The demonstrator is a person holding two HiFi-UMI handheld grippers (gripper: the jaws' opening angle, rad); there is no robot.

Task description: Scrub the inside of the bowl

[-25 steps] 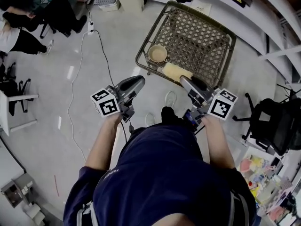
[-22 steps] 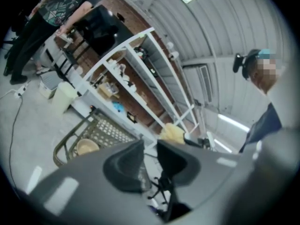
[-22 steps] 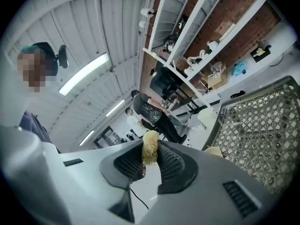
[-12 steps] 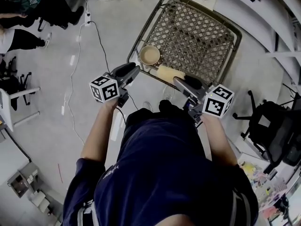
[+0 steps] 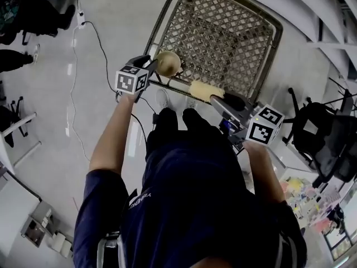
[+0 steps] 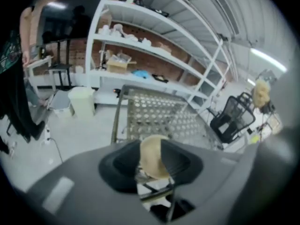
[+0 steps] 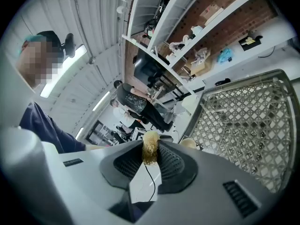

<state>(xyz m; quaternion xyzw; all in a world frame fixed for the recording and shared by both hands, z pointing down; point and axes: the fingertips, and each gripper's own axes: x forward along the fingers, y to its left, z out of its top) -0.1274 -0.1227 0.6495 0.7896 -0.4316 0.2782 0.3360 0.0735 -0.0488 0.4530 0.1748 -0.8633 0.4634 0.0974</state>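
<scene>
A tan bowl [image 5: 168, 63] sits on the near left corner of a wire-lattice table [image 5: 223, 32]. My left gripper [image 5: 152, 67] has reached the bowl's left rim. In the left gripper view the bowl [image 6: 151, 154] shows edge-on in the gap of the left gripper [image 6: 153, 173], whose jaws have just been opening; I see no pad pressing on it. My right gripper [image 5: 216, 97] is shut on a yellow sponge [image 5: 203, 89] over the table's near edge, to the right of the bowl. The right gripper view shows the sponge [image 7: 150, 147] pinched between the pads, with the bowl [image 7: 188, 143] beyond.
A black office chair [image 5: 323, 144] stands right of the table. A cable [image 5: 83, 54] trails over the floor at left. Seated people [image 5: 22, 15] are at the far left. White shelving [image 6: 154, 36] runs behind the table, with a white bin [image 6: 82, 100] beside it.
My left gripper has swung forward and down from beside my body to the bowl, and its jaws have opened. The right gripper with the sponge has dropped a little.
</scene>
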